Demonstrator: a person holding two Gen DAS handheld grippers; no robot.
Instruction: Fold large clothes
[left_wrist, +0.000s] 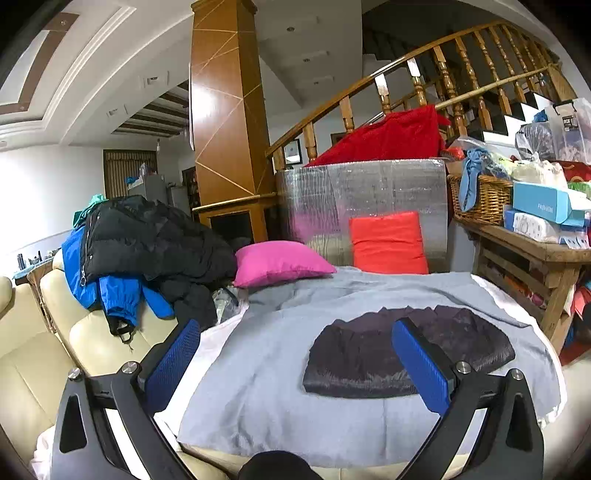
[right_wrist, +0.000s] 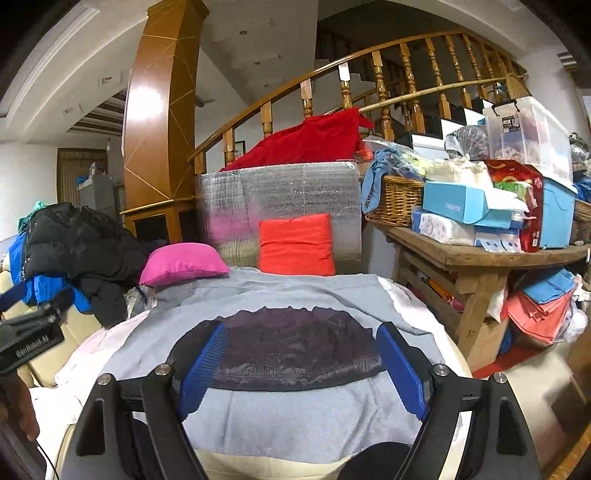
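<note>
Hovering with our left gripper (left_wrist: 295, 365) and right gripper (right_wrist: 301, 369) both spread and empty, we risk dragging the grey sheet (right_wrist: 295, 417) when pinching the folded dark quilted garment (right_wrist: 295, 350) lying on it.

Your folded garment (right_wrist: 291, 347) lies on the blanket (right_wrist: 295, 417); two cushions (right_wrist: 297, 243) sit behind it. Jackets (left_wrist: 147, 240) pile left; the table (right_wrist: 472, 258) stands right.

Dark purple-black garment (right_wrist: 295, 347); grey blanket (right_wrist: 303, 417); pink pillow (left_wrist: 277, 263); orange-red cushion (left_wrist: 388, 243); blue ribbed claw pads (right_wrist: 204, 365).
</note>
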